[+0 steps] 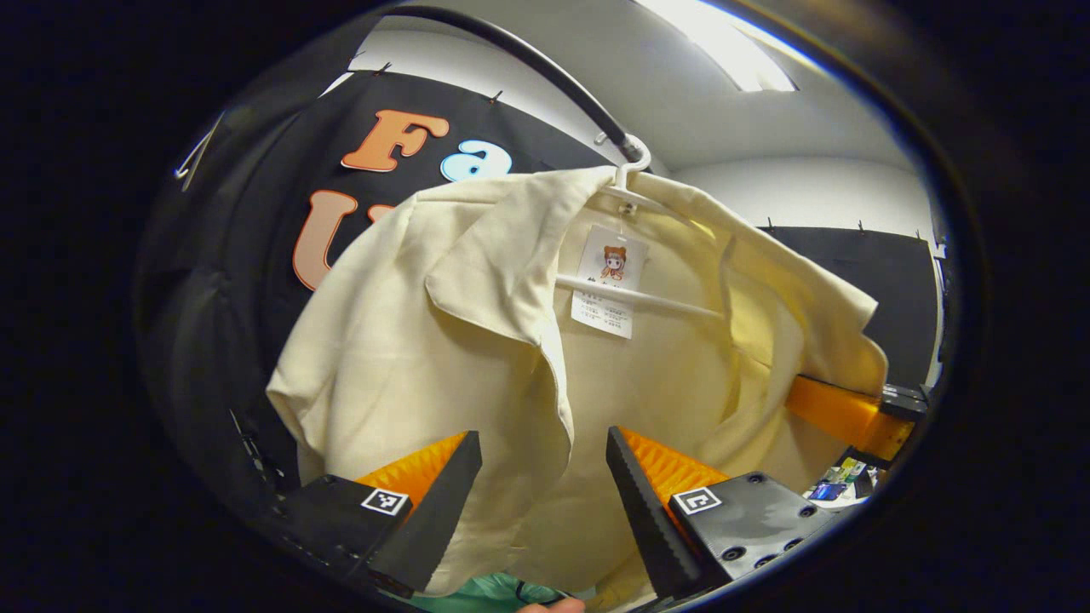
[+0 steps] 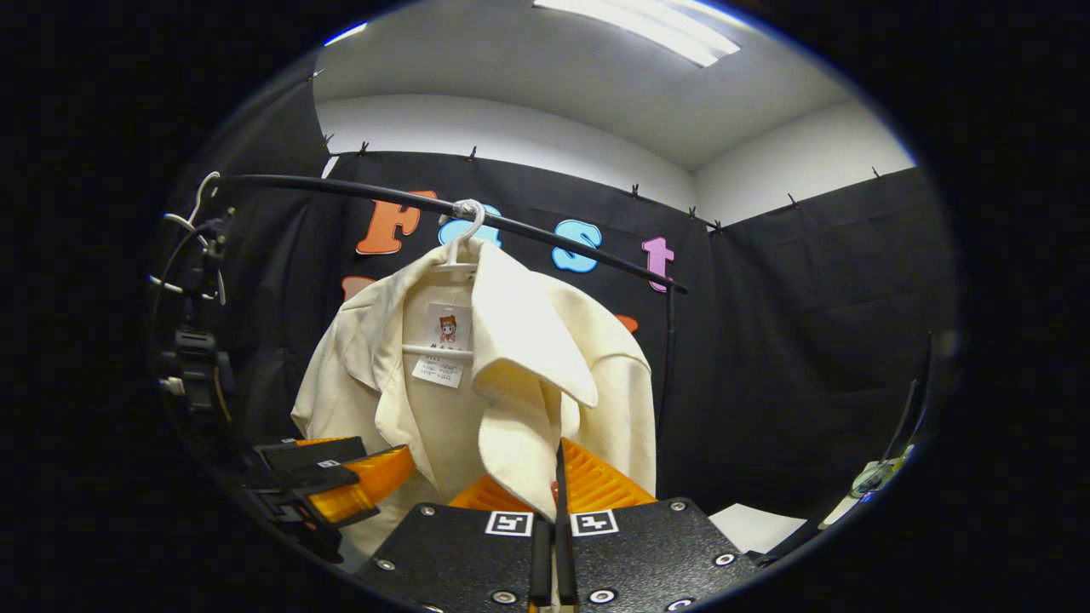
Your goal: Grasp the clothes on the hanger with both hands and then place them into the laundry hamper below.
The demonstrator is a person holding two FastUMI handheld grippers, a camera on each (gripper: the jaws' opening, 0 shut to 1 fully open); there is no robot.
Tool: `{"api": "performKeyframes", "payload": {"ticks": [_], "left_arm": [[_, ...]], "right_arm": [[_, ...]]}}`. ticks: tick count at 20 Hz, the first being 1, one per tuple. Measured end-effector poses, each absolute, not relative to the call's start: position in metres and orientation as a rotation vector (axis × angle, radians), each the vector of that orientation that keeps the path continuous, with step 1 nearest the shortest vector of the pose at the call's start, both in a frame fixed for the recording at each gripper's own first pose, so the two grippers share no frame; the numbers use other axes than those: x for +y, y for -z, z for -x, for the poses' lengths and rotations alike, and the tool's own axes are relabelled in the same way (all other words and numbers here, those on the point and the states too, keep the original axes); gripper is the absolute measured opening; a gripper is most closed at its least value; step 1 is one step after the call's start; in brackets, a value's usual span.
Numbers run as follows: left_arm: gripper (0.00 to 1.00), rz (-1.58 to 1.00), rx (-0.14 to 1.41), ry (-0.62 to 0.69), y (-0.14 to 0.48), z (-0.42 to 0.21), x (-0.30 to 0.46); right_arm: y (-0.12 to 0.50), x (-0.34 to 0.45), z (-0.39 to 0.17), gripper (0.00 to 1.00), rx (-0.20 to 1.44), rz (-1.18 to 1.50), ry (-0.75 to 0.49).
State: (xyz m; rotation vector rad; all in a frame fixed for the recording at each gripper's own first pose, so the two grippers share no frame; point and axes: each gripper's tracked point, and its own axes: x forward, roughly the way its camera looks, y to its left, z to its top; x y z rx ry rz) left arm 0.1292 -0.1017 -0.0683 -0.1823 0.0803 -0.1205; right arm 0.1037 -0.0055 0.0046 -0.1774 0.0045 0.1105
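Right gripper view puts the right gripper (image 2: 558, 502) with its jaws pressed together on the front edge of the shirt (image 2: 511, 366), a fold of cloth pinched between them. Up and ahead of it the shirt hangs on a hanger (image 2: 456, 255) hooked over the rail (image 2: 545, 234). Off to its left, lower, sits the left gripper (image 2: 341, 485).

Left gripper view shows that gripper (image 1: 545, 485) spread wide, the other front edge of the shirt (image 1: 477, 340) hanging in the gap between its fingers but not gripped. The hanger (image 1: 634, 170) is above and beyond.

The risk is a one-sided pull — the shirt would likely drag the hanger along the rail or tip it off. A thin pinch at the edge may also slip. The hamper lies somewhere below; I cannot place it.
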Motion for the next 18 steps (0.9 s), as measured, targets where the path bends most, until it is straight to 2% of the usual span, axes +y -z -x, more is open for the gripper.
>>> {"api": "performKeyframes", "payload": {"ticks": [2,4,5,8,11,15,18], "left_arm": [[1.00,0.169,0.090,0.043,0.081,-0.152,-0.095],[0.97,0.081,0.065,-0.081,0.088,-0.167,-0.070],[1.00,0.015,0.051,-0.138,0.091,-0.170,-0.056],[0.91,-0.182,-0.011,-0.255,0.084,-0.167,-0.022],[0.29,-0.335,-0.051,-0.304,0.070,-0.158,0.010],[0.33,-0.529,-0.092,-0.336,0.034,-0.129,0.046],[0.33,-0.648,-0.151,-0.417,-0.002,-0.110,0.071]], "right_arm": [[-0.006,-0.003,-0.101,0.02,0.006,0.176,-0.128],[-0.005,-0.003,-0.101,0.02,0.005,0.182,-0.139],[-0.006,-0.002,-0.100,0.02,0.004,0.185,-0.144],[-0.007,-0.002,-0.096,0.02,0.001,0.175,-0.155],[-0.005,-0.003,-0.093,0.02,0.000,0.159,-0.157],[-0.009,-0.016,-0.085,0.02,-0.012,0.156,-0.143],[-0.015,-0.029,-0.088,0.02,-0.031,0.145,-0.113]]}}
